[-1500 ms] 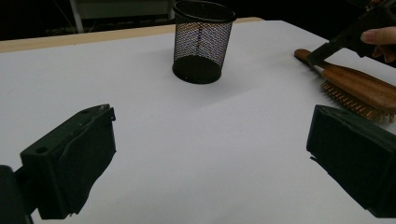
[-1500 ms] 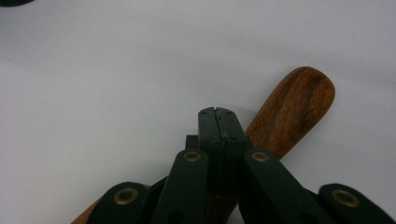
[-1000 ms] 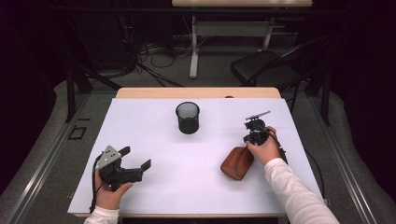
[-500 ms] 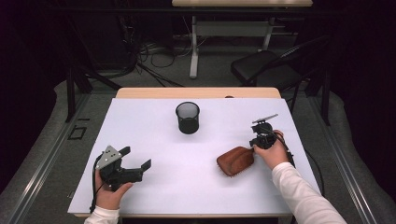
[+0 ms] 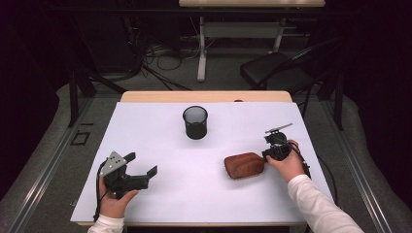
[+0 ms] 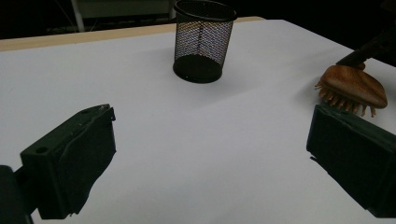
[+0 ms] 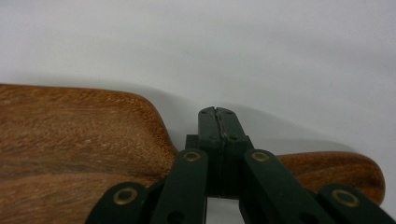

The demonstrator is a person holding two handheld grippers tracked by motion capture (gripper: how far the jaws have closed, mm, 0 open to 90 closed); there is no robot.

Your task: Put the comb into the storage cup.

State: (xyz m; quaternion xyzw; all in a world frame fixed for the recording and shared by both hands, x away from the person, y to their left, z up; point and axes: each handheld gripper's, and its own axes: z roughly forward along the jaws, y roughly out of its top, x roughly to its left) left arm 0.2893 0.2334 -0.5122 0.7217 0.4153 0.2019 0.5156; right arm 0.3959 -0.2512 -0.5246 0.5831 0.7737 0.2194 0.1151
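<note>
A brown wooden hairbrush [image 5: 244,165] lies bristles down on the white table [image 5: 160,204], right of centre, with its handle pointing right. My right gripper [image 5: 266,157] is shut, and its closed jaws lie across the narrow neck of the brush. In the right gripper view the jaw tips [image 7: 217,114] meet with nothing between them, the brush head [image 7: 70,135] to their left. Near the front left edge, my left gripper [image 5: 141,164] is open and empty. In the left gripper view its jaws [image 6: 210,126] stand wide apart above bare table, with the brush [image 6: 352,86] far right.
A black mesh cup [image 5: 195,122] [image 6: 201,39] stands upright at the middle back of the table. A wooden strip [image 5: 204,96] borders the far edge. Beyond it are a dark chair [image 5: 277,73], cables and a desk frame on the floor.
My right hand has moved a little to the right, and the brush has swung from slanting toward the person to lying crosswise. The left gripper has kept still.
</note>
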